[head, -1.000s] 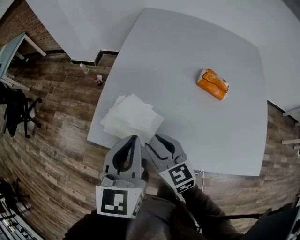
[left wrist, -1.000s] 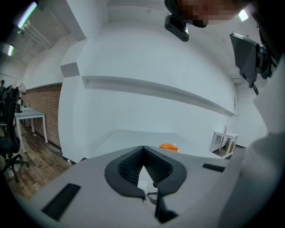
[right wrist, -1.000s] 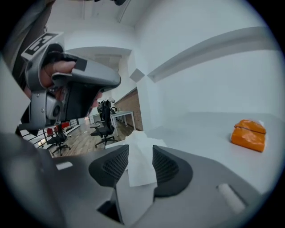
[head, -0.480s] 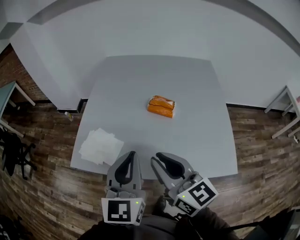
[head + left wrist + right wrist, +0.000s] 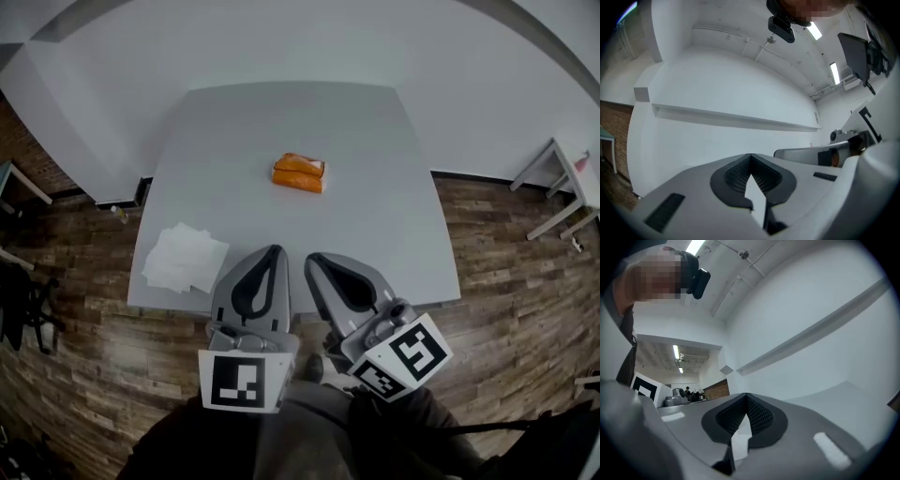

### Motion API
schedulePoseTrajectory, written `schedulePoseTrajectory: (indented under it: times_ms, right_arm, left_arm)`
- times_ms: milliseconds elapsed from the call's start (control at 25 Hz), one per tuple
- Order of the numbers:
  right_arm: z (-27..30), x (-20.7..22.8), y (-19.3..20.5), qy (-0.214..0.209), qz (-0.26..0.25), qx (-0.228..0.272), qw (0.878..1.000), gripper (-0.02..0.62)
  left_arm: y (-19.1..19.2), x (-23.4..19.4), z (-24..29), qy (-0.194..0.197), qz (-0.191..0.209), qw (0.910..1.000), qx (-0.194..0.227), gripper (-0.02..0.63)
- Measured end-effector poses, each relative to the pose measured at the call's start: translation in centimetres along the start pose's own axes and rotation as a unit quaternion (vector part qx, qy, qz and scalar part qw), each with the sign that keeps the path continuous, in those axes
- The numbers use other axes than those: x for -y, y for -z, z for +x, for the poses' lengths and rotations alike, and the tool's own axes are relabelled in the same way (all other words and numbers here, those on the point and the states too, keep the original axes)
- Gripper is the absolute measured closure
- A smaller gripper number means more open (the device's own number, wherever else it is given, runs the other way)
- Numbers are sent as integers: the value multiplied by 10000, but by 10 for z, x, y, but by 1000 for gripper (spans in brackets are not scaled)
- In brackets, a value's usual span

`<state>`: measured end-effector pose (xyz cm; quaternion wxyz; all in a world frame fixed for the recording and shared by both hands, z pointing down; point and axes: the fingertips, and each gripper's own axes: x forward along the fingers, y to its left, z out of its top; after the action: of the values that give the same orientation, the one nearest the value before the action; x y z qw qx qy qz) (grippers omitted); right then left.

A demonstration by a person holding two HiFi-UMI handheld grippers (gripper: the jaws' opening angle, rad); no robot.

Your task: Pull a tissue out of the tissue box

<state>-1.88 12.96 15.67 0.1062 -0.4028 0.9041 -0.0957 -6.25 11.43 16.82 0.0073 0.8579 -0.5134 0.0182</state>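
The orange tissue pack (image 5: 299, 173) lies near the middle of the grey table (image 5: 394, 225). A loose pile of white tissues (image 5: 183, 258) rests at the table's front left corner. My left gripper (image 5: 275, 251) (image 5: 750, 156) and right gripper (image 5: 312, 258) (image 5: 746, 395) hang side by side over the table's front edge, close to my body and well short of the pack. Both point level toward the white wall. The left is shut and empty. The right gripper's jaws have just been closing and now meet with nothing between them.
Wooden floor surrounds the table. A white wall (image 5: 281, 37) runs behind it. A small white table (image 5: 553, 173) stands at the right, and a dark office chair (image 5: 23, 300) at the left.
Both grippers have drawn back from the tissue pile and risen toward my body. The table looks smaller and farther away, with the pack now ahead of me.
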Motion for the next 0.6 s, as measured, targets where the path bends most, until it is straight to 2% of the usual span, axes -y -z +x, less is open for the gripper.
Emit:
schedulePoseTrajectory:
  times_ms: [200, 600]
  right_arm:
    - [-1, -15, -1, 83, -121, 65, 9999, 594]
    - [-12, -25, -3, 276, -289, 124, 9991, 594]
  left_arm:
    - [-10, -7, -13, -79, -125, 9990, 421, 606]
    - [-11, 5, -22, 190, -142, 9987, 454, 606]
